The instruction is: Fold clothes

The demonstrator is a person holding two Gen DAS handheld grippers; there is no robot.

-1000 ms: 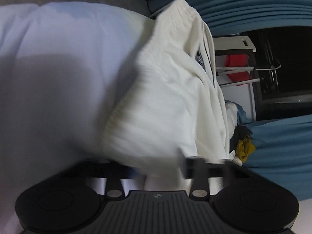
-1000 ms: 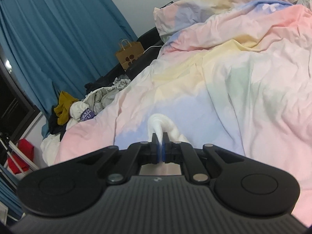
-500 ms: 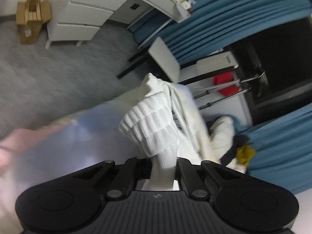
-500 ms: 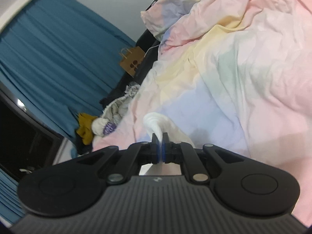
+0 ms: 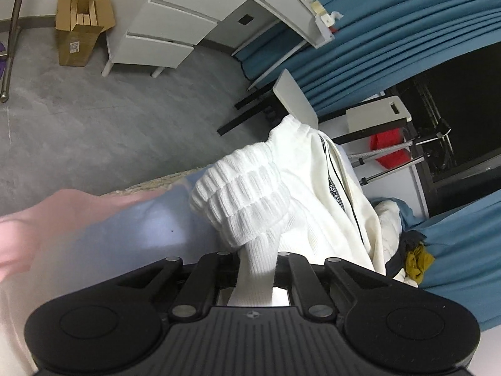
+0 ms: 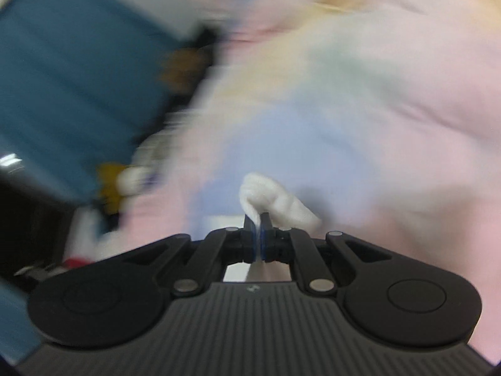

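A white knit sweater (image 5: 250, 194) with a ribbed cuff hangs bunched over the bed's edge in the left wrist view. My left gripper (image 5: 256, 261) is shut on a fold of its ribbed knit, which rises in a thick roll just beyond the fingers. A black-and-white neck tape (image 5: 335, 188) runs along the garment's inner side. The right wrist view is blurred by motion. There my right gripper (image 6: 257, 219) is shut on a small tuft of the same white sweater (image 6: 269, 199), above the pastel duvet (image 6: 360, 109).
Beyond the bed edge lie grey floor (image 5: 94, 119), a white drawer unit (image 5: 162, 31), an open cardboard box (image 5: 80, 25), a chair (image 5: 291, 97) and blue curtains (image 5: 391, 31). A heap of clothes with a mustard piece (image 5: 416, 260) sits at the right.
The left gripper has closed on the sweater's ribbed part and lifted it off the bed, so the floor and drawers now show. The right view has swung and blurred, its grip unchanged.
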